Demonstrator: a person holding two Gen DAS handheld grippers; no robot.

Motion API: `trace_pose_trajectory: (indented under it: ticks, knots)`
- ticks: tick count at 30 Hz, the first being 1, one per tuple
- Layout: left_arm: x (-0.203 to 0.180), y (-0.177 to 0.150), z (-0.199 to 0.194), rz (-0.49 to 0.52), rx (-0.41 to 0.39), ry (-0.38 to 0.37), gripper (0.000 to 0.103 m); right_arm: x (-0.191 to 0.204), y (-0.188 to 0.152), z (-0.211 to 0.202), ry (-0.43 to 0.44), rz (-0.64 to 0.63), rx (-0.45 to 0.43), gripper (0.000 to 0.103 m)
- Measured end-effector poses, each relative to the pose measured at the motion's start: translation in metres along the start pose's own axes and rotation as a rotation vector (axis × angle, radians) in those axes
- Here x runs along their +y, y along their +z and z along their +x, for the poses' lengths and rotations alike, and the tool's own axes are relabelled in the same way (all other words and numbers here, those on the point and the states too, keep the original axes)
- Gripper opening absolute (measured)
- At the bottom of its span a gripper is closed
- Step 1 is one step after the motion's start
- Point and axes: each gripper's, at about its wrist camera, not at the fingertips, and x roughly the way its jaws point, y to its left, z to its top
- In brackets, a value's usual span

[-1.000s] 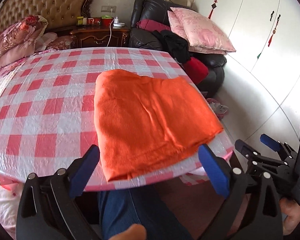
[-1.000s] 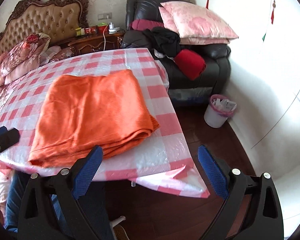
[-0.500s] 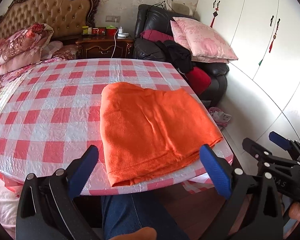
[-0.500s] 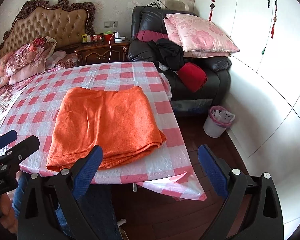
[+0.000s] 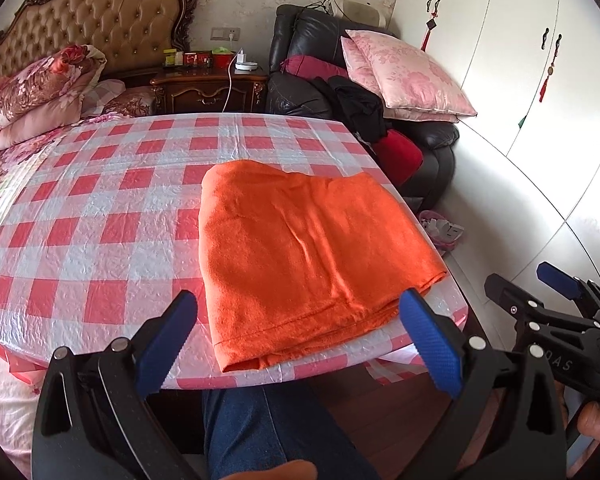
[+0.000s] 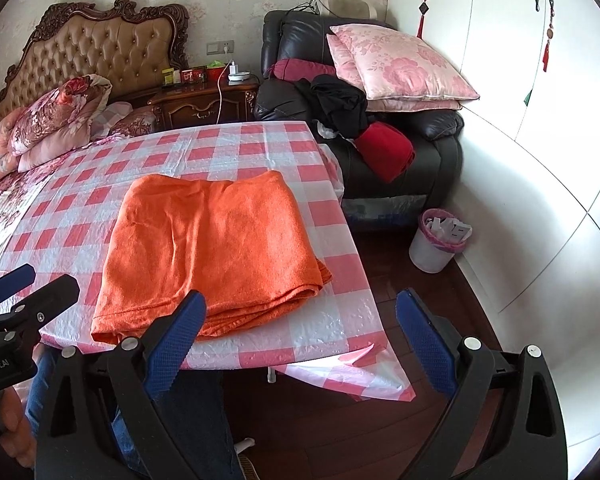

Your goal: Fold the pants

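The orange pants lie folded into a flat rectangle near the front right corner of the red-and-white checked table. They also show in the right wrist view. My left gripper is open and empty, held back from the table's front edge, clear of the pants. My right gripper is open and empty, also off the front edge, to the right of the pants. Each gripper shows at the edge of the other's view: the right one, the left one.
A black armchair with pink pillows and dark clothes stands past the table's right side. A white bin sits on the floor by the white wardrobe. A bed and nightstand lie behind. The person's jeans-clad leg is below the table.
Both grippers have drawn back and up from the table, so the pants look smaller and farther. The pants have not moved.
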Motion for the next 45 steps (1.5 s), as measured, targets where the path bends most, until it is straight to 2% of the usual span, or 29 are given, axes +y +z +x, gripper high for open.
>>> trace_pose_trajectory:
  ticks: [45]
  knots:
    - [-0.0068,-0.0022,0.0027,0.010,0.019,-0.029,0.101,-0.0030,-0.0033,0.0017,0.001,0.004,0.002,0.093]
